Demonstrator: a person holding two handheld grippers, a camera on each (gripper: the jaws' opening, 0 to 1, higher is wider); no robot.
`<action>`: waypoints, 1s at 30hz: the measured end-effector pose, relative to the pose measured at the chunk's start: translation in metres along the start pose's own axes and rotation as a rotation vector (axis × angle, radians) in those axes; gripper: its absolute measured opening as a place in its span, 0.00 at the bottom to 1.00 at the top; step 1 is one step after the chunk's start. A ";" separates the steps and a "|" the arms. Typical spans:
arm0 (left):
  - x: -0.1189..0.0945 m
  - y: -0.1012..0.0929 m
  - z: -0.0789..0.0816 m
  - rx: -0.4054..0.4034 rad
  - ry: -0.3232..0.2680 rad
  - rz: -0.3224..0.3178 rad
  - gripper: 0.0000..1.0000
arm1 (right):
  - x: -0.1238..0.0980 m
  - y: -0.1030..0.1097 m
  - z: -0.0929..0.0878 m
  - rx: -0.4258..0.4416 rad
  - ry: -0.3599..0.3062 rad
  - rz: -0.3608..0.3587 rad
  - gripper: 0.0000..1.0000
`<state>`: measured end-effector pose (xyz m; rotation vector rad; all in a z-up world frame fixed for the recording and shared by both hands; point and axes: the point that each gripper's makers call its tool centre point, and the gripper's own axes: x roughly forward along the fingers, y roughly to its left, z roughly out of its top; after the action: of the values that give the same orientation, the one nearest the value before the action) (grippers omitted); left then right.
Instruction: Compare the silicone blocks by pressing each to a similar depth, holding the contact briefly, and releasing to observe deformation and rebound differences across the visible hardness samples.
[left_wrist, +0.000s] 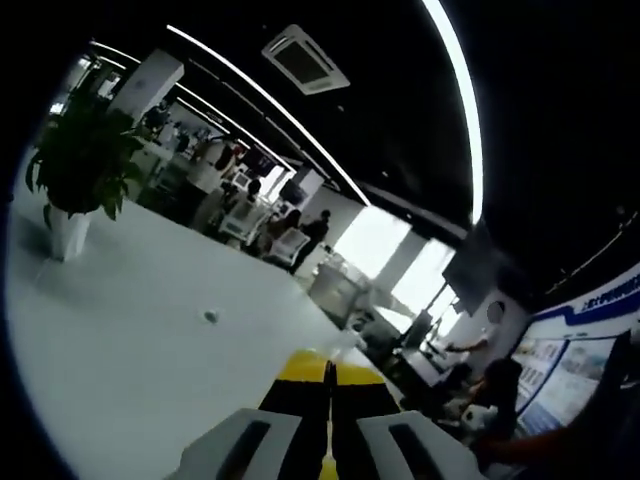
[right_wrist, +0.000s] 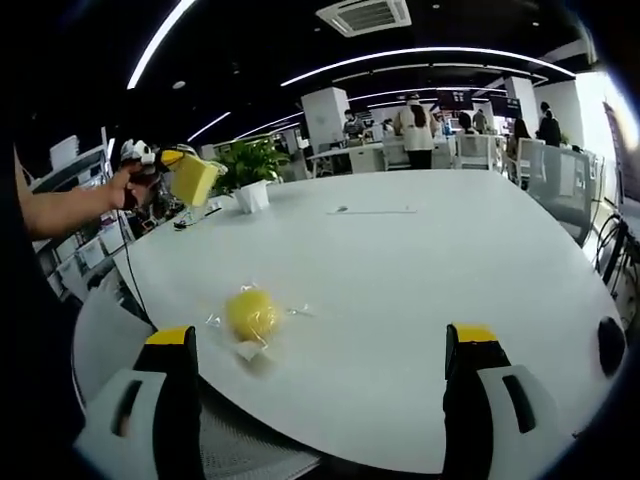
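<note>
- Right gripper (right_wrist: 322, 372): in the right gripper view its jaws stand wide apart at the near edge of the white worktop (right_wrist: 420, 270), released, with nothing between them.
- Yellow block (right_wrist: 251, 314): a rounded yellow piece in a clear wrapper lies on the worktop, near the right gripper's left-hand jaw but not touching it, just ahead of it.
- Left gripper (right_wrist: 190, 178): in the right gripper view it is held up off the worktop, well beyond the yellow block and to its left, in a person's hand (right_wrist: 133, 186). A yellow slab sits at its tip; whether the jaws clamp it I cannot tell from there.
- In the left gripper view the left gripper's (left_wrist: 331, 372) yellow-tipped jaws lie pressed together, clenched, with nothing visible between them, and the camera tilts up toward the ceiling.
- Plant (right_wrist: 247, 165): in the right gripper view a potted plant in a white pot stands on the far side of the worktop, just right of the raised left gripper. The left gripper view also shows a plant (left_wrist: 77, 160) in a white pot, well away from the jaws.
- The left gripper view alone shows a small dark speck (left_wrist: 210, 316) on the white surface between plant and jaws.
</note>
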<state>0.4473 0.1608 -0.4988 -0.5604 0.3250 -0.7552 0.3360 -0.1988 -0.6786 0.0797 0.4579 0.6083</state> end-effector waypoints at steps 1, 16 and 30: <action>0.000 -0.001 0.001 0.005 0.000 -0.002 0.00 | 0.000 0.000 0.000 0.000 0.000 0.001 0.96; 0.009 -0.050 0.030 0.106 -0.019 -0.134 0.00 | 0.000 0.014 0.062 -0.060 -0.155 0.094 0.96; 0.017 -0.094 0.038 0.159 -0.009 -0.235 0.00 | 0.000 0.016 0.161 -0.139 -0.218 0.163 0.96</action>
<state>0.4245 0.1062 -0.4143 -0.4561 0.1907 -0.9960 0.3977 -0.1755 -0.5311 0.0505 0.1983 0.7806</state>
